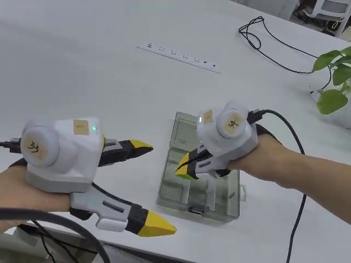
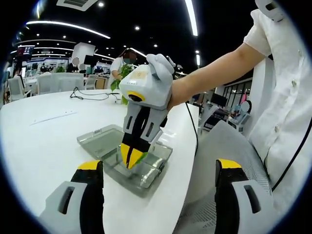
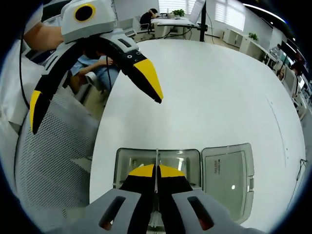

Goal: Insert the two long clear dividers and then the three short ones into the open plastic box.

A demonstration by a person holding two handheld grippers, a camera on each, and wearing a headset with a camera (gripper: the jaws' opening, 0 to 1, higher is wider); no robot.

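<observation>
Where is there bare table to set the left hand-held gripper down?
Widest free patch: white table between the power strip and the left hand-held gripper. Also free: between the plastic box and the plant. Crowded: over the box, where the right hand-held gripper pinches a clear divider.

A wide white table [image 1: 82, 66] carries a power strip [image 1: 178, 56] at 12 o'clock, a black cable [image 1: 249, 38] at 1 o'clock and a green plant [image 1: 334, 82] at 2 o'clock. Long ceiling lights [image 2: 191, 17] shine over an open office. A grey mesh chair [image 3: 53, 151] stands beside the table; windows [image 3: 229, 13] line the far wall.
</observation>
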